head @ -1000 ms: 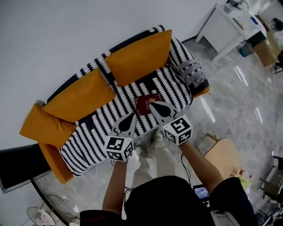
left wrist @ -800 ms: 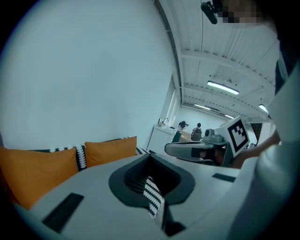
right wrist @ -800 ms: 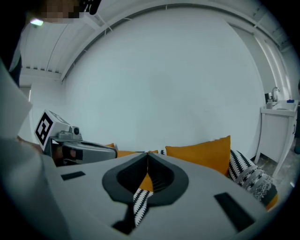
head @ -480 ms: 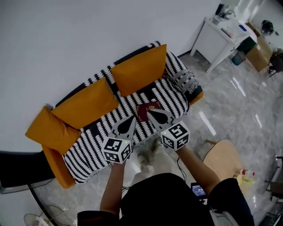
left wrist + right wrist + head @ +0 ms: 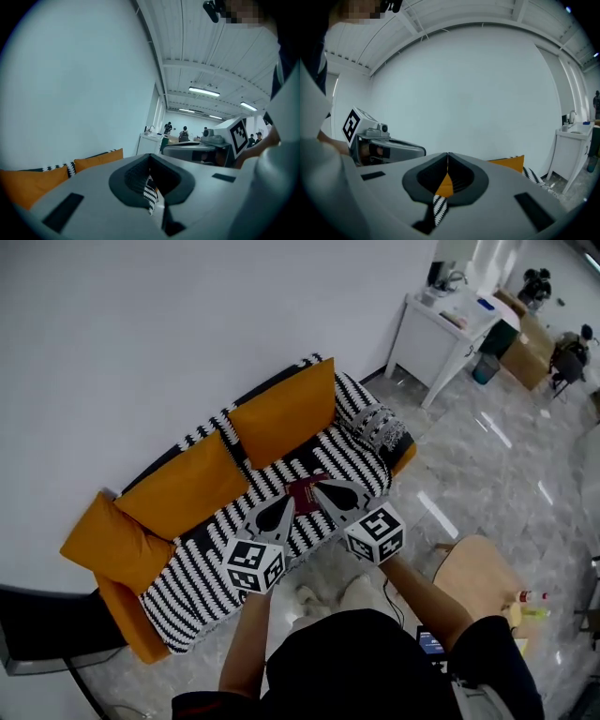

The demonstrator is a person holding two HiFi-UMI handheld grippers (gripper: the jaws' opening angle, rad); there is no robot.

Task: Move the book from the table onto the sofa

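The left gripper is clenched on nothing. In the left gripper view its dark pads meet edge to edge, and a sliver of striped cloth shows below them. The right gripper is closed and empty too, with orange and striped fabric showing through the notch under its pads. The only print on either is the black-and-white square code on each marker cube, which carries no words.

In the head view the left gripper points toward 1 o'clock and the right toward 11 o'clock. Their tips converge, near each other but apart. Two bare forearms reach up from a black top at 6 o'clock.

The dark red book lies flat on the seat of the black-and-white striped sofa, between the two tips and just past them. Any lettering on its cover is too small to read.

The sofa runs from 8 o'clock to 1 o'clock along a white wall, and three orange cushions lean on its back. At 4 o'clock from the grippers stands what looks like a round pale wooden tabletop. A white desk sits far off at 1 o'clock.
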